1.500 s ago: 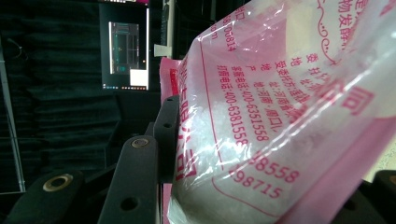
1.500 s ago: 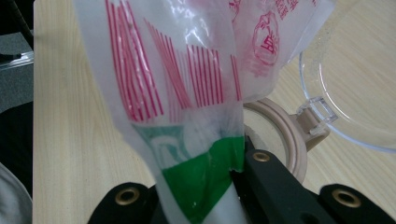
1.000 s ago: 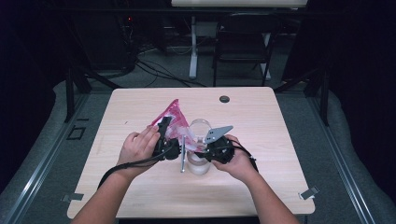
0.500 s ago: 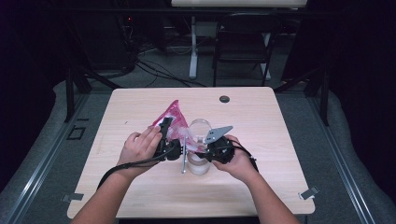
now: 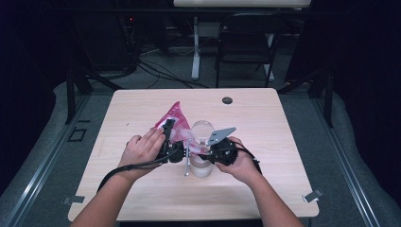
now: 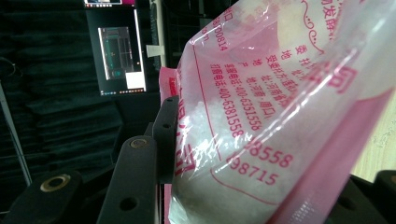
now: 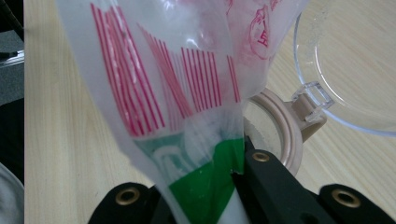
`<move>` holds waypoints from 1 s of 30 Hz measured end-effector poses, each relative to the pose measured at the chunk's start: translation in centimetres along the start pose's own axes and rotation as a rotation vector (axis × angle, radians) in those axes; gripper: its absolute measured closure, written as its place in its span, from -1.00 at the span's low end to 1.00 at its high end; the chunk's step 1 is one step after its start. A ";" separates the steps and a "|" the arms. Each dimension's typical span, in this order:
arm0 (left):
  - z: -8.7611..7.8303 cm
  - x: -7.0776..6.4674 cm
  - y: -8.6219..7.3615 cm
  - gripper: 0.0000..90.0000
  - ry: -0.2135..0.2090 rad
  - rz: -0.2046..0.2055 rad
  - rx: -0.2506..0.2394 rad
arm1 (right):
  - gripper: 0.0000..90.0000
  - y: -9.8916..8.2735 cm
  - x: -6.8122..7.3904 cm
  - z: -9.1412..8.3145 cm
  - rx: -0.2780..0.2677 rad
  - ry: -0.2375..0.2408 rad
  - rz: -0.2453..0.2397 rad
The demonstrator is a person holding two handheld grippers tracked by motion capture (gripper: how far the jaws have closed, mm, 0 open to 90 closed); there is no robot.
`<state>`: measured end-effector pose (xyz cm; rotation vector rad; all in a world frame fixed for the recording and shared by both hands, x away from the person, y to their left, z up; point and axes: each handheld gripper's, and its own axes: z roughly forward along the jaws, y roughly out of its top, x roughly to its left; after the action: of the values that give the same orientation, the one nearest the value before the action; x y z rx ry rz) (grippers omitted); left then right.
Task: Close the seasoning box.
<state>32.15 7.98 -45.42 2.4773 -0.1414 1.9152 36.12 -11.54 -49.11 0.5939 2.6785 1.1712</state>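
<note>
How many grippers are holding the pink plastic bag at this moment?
2. The left gripper grips the fuller pink part of the bag; the right gripper pinches its corner above the open jar. No other gripper is visible.

Table (image 5: 265, 123) evenly lit, surroundings dark; close-up bag (image 6: 280, 116) soft-focused, glare on plastic.

Bare tabletop (image 5: 265, 123) all round; jar (image 5: 200, 163) and bag (image 5: 174, 118) between the hands.

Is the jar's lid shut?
No, in the right gripper view the jar's clear lid is flipped open beside the jar's mouth.
</note>
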 end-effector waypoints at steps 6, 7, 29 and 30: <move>-0.2 0.1 0.1 0.36 -0.013 -0.001 0.009 | 1.00 0.0 -0.1 0.0 0.006 -0.006 0.003; -0.2 0.1 0.1 0.36 -0.013 0.000 0.010 | 1.00 -0.1 -0.1 0.0 0.005 -0.006 0.005; 0.1 0.0 -0.3 0.36 -0.012 -0.015 0.007 | 1.00 0.1 -0.1 0.3 0.009 -0.010 -0.003; 0.1 -0.1 -0.4 0.35 -0.018 -0.021 0.008 | 1.00 0.1 -0.1 0.2 0.009 -0.010 -0.003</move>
<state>32.26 8.33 -45.48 2.4917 -0.1082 1.8894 36.33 -11.37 -49.19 0.5951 2.6767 1.1525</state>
